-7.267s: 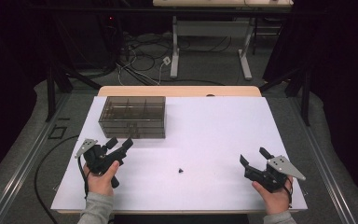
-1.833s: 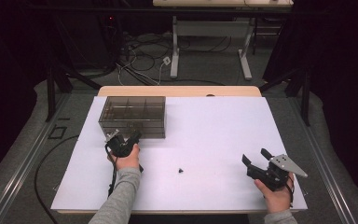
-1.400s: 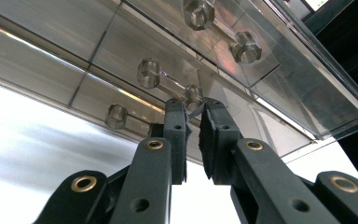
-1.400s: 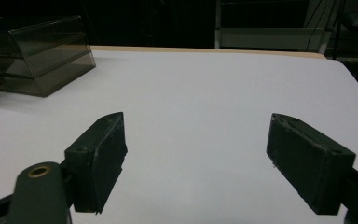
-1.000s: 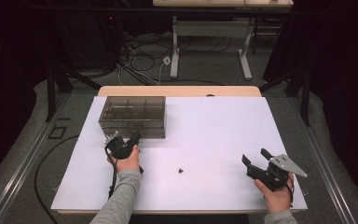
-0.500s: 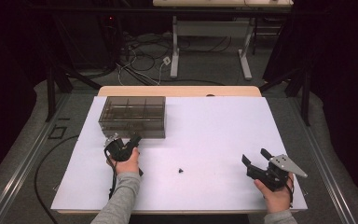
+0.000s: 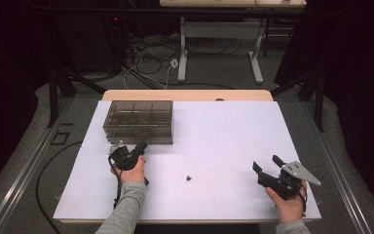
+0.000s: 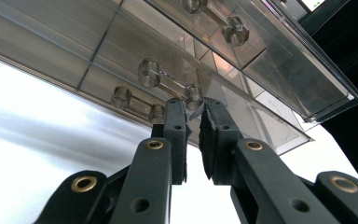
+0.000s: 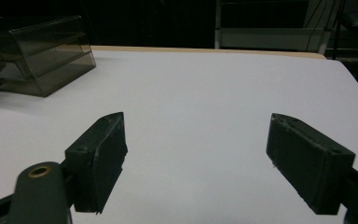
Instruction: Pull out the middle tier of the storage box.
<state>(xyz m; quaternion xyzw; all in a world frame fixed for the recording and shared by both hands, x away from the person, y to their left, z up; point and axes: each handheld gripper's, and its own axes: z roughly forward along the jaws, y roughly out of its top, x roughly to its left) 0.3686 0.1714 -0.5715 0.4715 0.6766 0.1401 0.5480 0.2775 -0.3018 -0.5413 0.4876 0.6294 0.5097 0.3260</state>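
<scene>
The left gripper (image 7: 139,147) is clenching on a clear drawer handle (image 8: 168,86) of the smoky drawer box (image 7: 139,120), which is sitting near the table's far left corner with its long axis running left to right and its drawer fronts facing the person. The right gripper (image 7: 268,168) is hovering released, jaws wide apart, near the front right edge, leaving broad open room across the white table (image 7: 224,136). A small dark object (image 7: 188,178), apparently a screw, is lying between the grippers; a dim room with cables is lying beyond.
</scene>
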